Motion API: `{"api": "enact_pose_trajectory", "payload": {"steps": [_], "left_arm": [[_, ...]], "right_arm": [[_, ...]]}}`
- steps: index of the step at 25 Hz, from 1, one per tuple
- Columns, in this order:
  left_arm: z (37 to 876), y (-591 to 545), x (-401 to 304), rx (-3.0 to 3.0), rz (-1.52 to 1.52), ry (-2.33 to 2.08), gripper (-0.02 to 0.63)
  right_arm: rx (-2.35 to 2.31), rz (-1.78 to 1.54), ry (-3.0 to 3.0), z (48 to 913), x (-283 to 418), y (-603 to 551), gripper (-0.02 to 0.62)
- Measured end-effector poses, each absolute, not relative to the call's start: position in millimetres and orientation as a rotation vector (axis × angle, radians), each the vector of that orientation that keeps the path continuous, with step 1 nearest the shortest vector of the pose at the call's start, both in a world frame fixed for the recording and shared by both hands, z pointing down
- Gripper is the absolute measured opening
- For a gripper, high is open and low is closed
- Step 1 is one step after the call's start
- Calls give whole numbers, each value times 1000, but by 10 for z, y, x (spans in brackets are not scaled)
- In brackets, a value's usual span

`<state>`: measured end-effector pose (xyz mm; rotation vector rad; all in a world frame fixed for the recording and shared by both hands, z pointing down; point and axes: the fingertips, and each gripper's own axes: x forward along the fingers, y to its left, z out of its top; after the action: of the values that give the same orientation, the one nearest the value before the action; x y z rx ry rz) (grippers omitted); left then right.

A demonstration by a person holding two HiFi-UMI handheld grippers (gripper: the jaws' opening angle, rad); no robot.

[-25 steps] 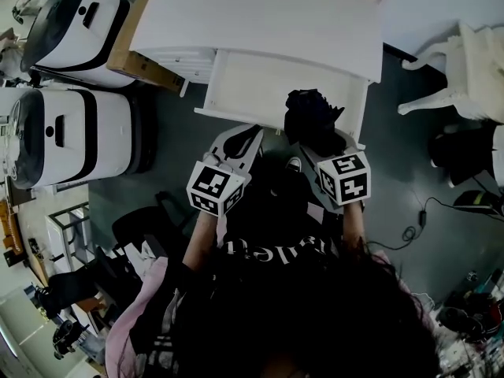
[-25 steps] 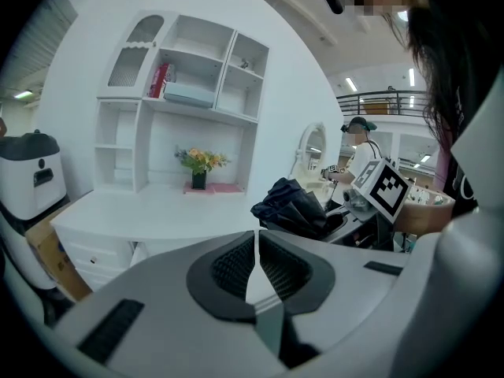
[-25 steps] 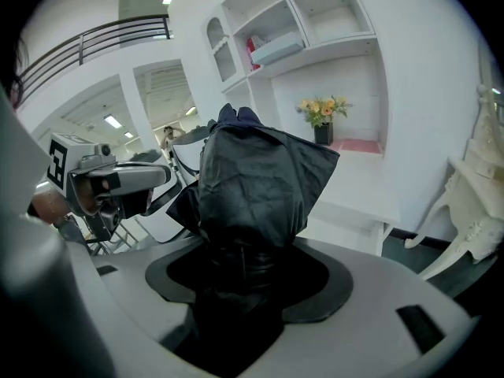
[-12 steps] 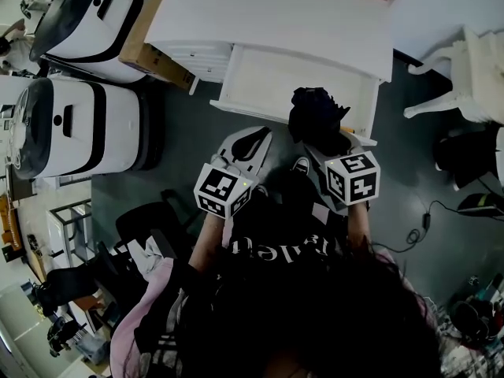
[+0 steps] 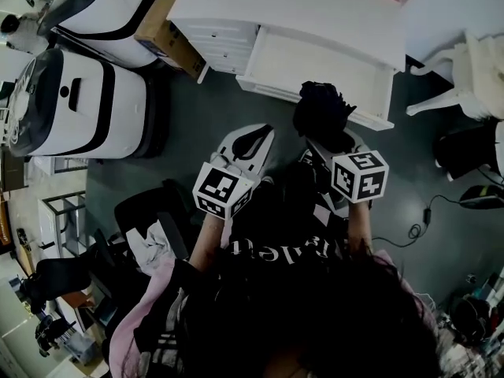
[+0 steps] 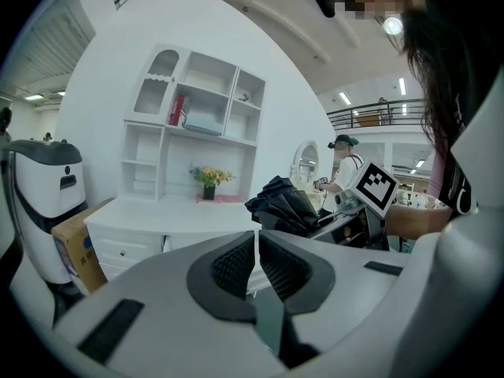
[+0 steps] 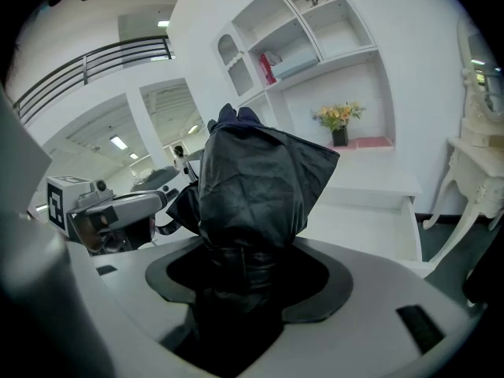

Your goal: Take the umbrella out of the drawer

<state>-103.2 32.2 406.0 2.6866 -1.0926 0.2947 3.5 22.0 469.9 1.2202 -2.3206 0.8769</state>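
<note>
Left claw [image 5: 256, 132] is clenched on nothing, jaws together, idle just left of the load. Right claw [image 5: 329, 142] is clamped on the folded black umbrella [image 5: 321, 110], which sticks out ahead of its jaws. The open drawer [image 5: 307, 65] lies beyond, and the umbrella looks clear of it.

Judgement: extraction basically done, only carrying away left.

Writing:
- Cardboard box [image 5: 169, 34], far left of left claw: print too small.
- Shirt lettering behind both claws: partly hidden, unreadable.
- No brand legible.

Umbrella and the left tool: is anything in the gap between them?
Nothing: in the head view only bare dark floor shows between the left tool and the black umbrella, which the right tool grips.
</note>
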Motion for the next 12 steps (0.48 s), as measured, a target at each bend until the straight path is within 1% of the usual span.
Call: {"api": "enact_pose_trajectory", "payload": {"steps": [7,12], "left_arm": [[3994,918,-1524,2721,260,-1059,25],[4060,1205,-1713,2700,230,-1052,25]], "right_arm": [[1287,867,-2322,4579,-431,755,277],[1292,883,-2325,4529,-640,1099,278]]}}
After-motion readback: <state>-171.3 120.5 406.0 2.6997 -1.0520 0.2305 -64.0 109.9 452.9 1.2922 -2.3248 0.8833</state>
